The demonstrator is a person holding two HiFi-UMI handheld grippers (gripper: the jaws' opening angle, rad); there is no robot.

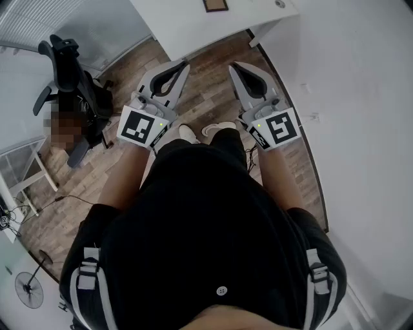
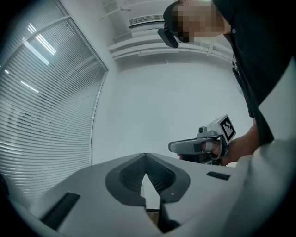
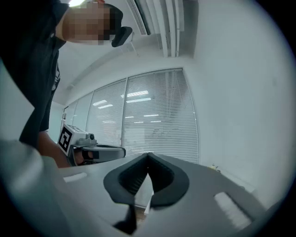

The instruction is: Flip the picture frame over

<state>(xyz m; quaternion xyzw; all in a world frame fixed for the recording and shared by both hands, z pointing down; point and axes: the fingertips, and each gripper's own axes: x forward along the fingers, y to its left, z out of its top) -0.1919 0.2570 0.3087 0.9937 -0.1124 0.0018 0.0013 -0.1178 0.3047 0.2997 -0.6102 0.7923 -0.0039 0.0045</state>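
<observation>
The picture frame (image 1: pixel 215 5), small with a brown border, lies on the white table (image 1: pixel 187 26) at the top edge of the head view. Both grippers are held level over the wooden floor, short of the table. My left gripper (image 1: pixel 186 62) has its jaws meeting at the tips, with nothing between them. My right gripper (image 1: pixel 233 66) is shut and empty too. In the left gripper view the shut jaws (image 2: pixel 145 155) point at a bare wall, with the right gripper (image 2: pixel 172 147) alongside. The right gripper view shows its shut jaws (image 3: pixel 148 155) and the left gripper (image 3: pixel 123 151) against window blinds.
A black office chair (image 1: pixel 68 71) stands at the left on the wooden floor (image 1: pixel 206 90). A floor fan (image 1: pixel 29 290) sits at the bottom left. A white wall (image 1: pixel 361 97) runs along the right. The person's feet (image 1: pixel 206 132) are just below the grippers.
</observation>
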